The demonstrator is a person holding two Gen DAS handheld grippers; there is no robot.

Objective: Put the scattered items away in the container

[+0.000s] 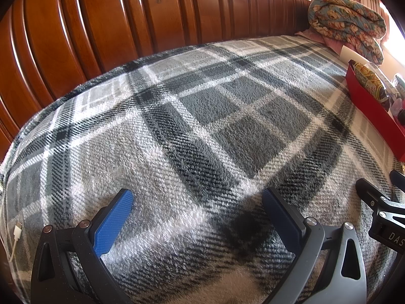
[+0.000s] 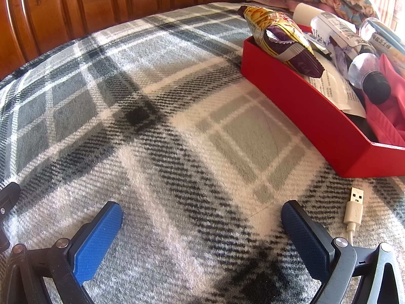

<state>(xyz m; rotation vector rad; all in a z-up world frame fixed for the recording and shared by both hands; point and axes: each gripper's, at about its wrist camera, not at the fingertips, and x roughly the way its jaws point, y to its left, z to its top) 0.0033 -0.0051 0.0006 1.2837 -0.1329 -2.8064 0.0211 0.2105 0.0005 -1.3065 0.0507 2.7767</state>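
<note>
A red box [image 2: 311,111] sits on the plaid blanket at the right, filled with a yellow-purple snack bag [image 2: 281,38], a clear bottle with a black cap [image 2: 369,76], wrapped packets and a pink cloth [image 2: 389,116]. The same red box [image 1: 372,109] shows at the right edge of the left wrist view. My right gripper [image 2: 201,217] is open over bare blanket, left of a white USB plug [image 2: 354,207]. My left gripper [image 1: 197,202] is open with nothing between its fingers. A white cable end [image 1: 18,228] lies at its far left.
A grey plaid blanket [image 1: 202,126] covers the bed, backed by a dark wooden headboard [image 1: 126,12]. A folded floral quilt [image 1: 346,22] lies at the back right behind the box. Part of the other gripper [image 1: 379,202] shows at the right edge.
</note>
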